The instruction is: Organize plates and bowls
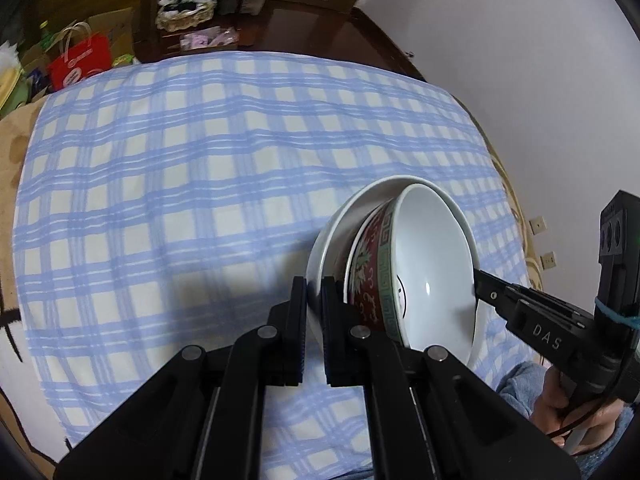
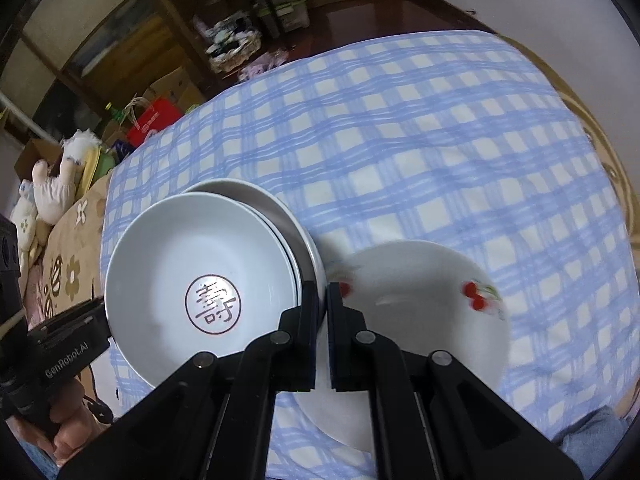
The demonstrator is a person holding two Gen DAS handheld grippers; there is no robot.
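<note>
Your left gripper (image 1: 315,294) is clamped on the white plate's (image 1: 320,256) near rim, and your right gripper (image 2: 322,300) pinches its opposite rim. The patterned bowl (image 2: 200,276) sits in that plate. Just right lies the cherry plate (image 2: 424,308) on the blue checked cloth (image 2: 400,140).

Bowl (image 2: 192,280) & plates (image 2: 420,320): glossy glazed ceramic, smooth. Checked cloth (image 1: 200,160): soft matt fabric, slightly rumpled. Grippers (image 1: 314,312): matt black plastic w/ metal pins.
</note>
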